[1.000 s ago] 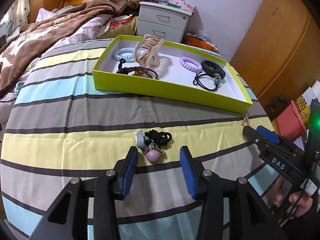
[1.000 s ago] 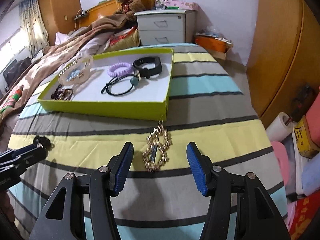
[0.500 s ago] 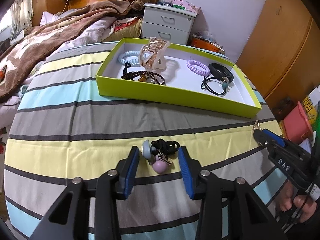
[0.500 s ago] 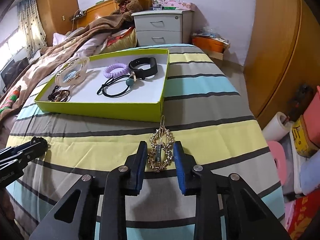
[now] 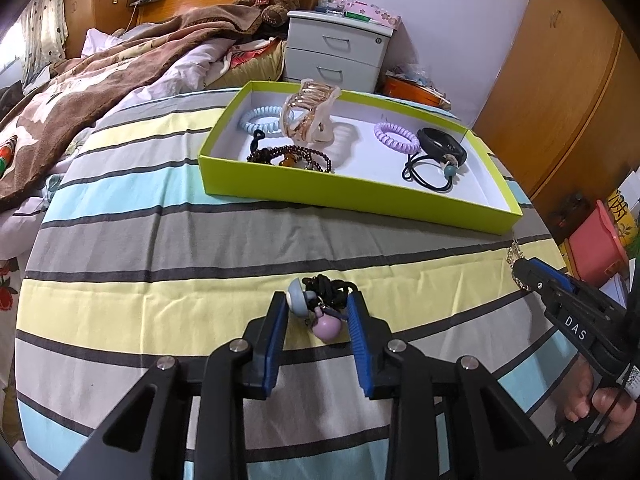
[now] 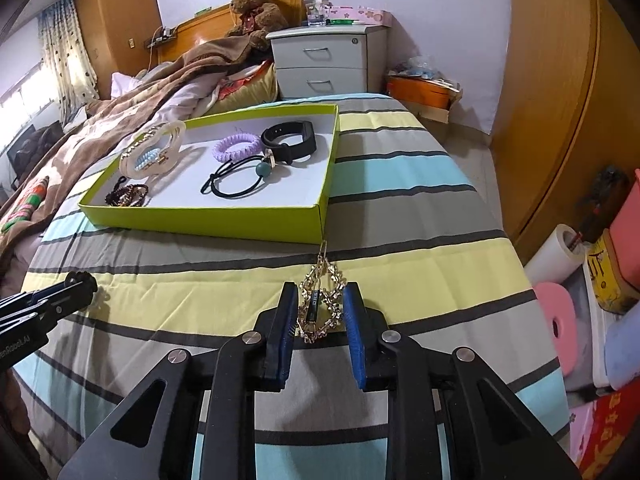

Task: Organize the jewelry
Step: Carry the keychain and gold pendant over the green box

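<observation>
A lime-green tray on the striped bedspread holds hair ties, a claw clip, a beaded bracelet and a black band. My left gripper has closed around a black corded hair tie with blue and purple beads, which lies on the yellow stripe. My right gripper has closed around a gold chain piece just in front of the tray's near corner. Each gripper shows at the edge of the other's view.
The bed's right edge drops to a floor with a pink bin and a paper roll. A brown blanket lies left. A white nightstand and teddy bear stand behind.
Both grippers moved forward over their items and narrowed their jaws from wide open to closed around the beaded hair tie and the gold chain.
</observation>
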A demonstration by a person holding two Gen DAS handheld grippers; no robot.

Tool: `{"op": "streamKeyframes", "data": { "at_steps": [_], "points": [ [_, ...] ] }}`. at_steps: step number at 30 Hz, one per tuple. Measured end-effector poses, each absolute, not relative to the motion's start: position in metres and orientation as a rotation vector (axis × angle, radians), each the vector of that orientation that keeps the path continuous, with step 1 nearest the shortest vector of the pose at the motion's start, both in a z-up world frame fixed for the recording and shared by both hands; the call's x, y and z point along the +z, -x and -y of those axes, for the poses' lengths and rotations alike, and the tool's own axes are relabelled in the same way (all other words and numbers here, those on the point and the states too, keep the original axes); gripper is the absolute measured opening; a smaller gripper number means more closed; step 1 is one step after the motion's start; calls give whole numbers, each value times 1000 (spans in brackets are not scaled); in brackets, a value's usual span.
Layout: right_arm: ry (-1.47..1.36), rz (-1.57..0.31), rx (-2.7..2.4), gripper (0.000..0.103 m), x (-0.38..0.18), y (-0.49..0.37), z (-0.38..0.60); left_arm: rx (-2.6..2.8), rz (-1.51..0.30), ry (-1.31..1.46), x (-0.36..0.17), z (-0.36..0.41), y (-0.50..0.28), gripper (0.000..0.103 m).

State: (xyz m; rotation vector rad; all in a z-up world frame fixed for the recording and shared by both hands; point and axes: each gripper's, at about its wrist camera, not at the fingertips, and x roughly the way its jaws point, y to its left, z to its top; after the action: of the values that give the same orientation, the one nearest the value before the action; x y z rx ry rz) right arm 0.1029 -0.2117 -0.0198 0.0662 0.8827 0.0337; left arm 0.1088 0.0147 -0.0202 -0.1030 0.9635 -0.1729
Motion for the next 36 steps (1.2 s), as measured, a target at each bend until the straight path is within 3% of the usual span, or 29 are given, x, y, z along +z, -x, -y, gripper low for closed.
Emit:
{"op": "streamKeyframes", "data": {
  "at_steps": [36],
  "points": [
    [-56, -754, 78, 19, 32, -90, 206, -210, -856, 109, 31, -11, -107, 32]
  ]
}}
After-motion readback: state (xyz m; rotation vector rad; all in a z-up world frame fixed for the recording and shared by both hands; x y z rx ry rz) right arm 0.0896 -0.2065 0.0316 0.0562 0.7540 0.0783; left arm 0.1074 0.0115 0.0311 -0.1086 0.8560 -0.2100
